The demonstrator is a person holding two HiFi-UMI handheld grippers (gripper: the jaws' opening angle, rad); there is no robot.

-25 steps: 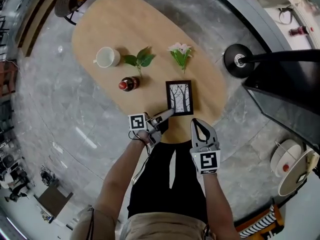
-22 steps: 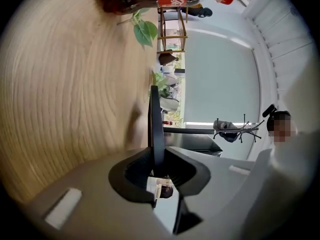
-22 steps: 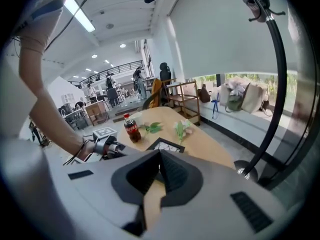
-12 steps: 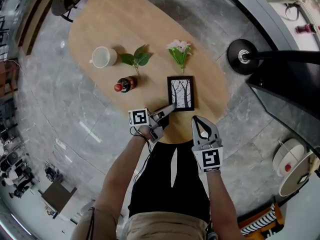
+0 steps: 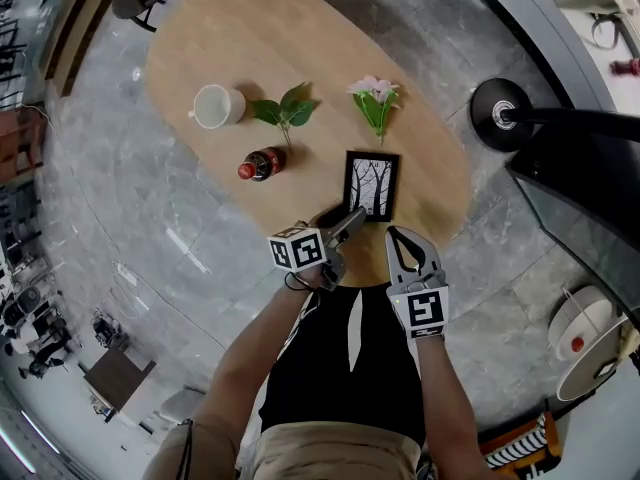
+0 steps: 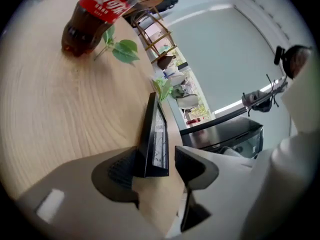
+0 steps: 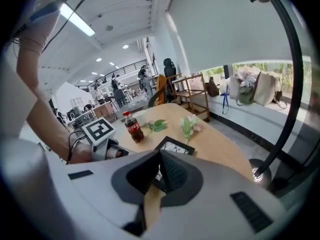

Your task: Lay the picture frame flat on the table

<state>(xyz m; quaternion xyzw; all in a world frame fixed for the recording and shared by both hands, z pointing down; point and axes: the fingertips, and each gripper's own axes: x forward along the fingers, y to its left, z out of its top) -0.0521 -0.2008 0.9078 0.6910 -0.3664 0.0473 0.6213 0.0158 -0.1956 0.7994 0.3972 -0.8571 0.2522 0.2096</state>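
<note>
The black picture frame with a bare-tree print lies flat on the light wooden table, near its front edge. My left gripper is at the frame's near left corner. In the left gripper view the frame's corner sits between the jaws of the left gripper. They are opening, and one pad stands clear of the frame's face. My right gripper hovers just in front of the frame, at the table edge. The right gripper has its tips together and holds nothing, with the frame beyond them.
A cola bottle stands left of the frame. Farther back are a white cup, a green leaf sprig and a pale flower. A black floor-lamp base stands on the grey floor to the right.
The left gripper stays at the frame's near left corner and its jaws now stand wider apart. The right gripper has hardly moved. The head view has shifted slightly.
</note>
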